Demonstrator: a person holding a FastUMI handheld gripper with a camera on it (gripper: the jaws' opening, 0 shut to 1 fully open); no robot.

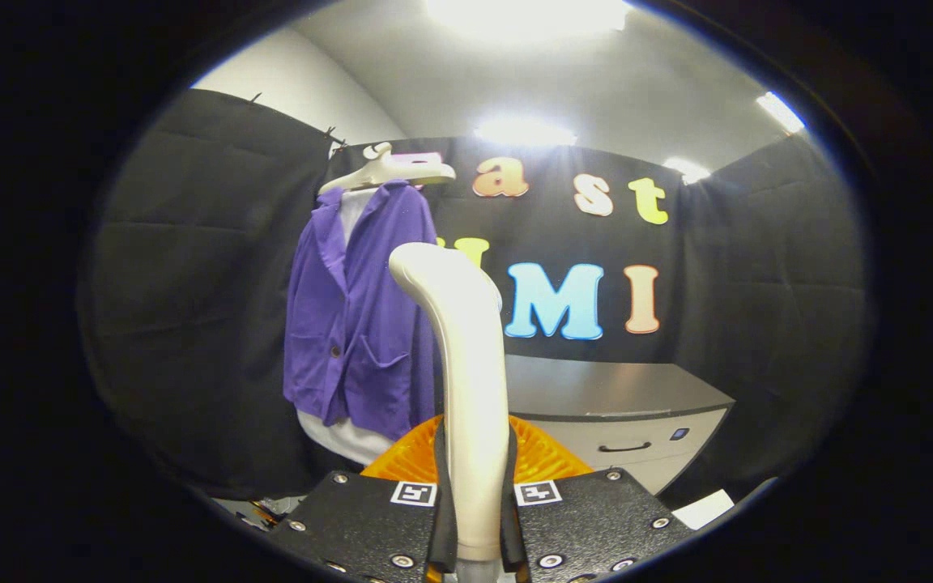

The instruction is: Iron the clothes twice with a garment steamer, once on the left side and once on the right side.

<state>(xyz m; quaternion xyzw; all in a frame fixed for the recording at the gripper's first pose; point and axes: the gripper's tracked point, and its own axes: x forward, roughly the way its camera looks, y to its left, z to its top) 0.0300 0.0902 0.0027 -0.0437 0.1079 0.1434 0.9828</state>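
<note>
Gripper (476,518) is clamping both fingers (441,518) on the white garment steamer (466,380), handle standing upright betw. them, head curving left at top. Beyond, to the left, a purple jacket (357,324) is hanging on a white hanger (389,168) over a white garment (345,437), against the black cloth wall. Far right, a grey cabinet (628,405) w/ a drawer handle (624,447) is sitting by the wall. Orange part (551,457) is showing just behind the fingers.

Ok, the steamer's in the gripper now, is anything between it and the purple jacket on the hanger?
Nothing visible stands in the way. The gripper is shut on the white steamer, whose head rises just ahead of the fingers. The purple jacket hangs on its hanger beyond it, slightly to the left. The grey cabinet stands off to the right.
</note>
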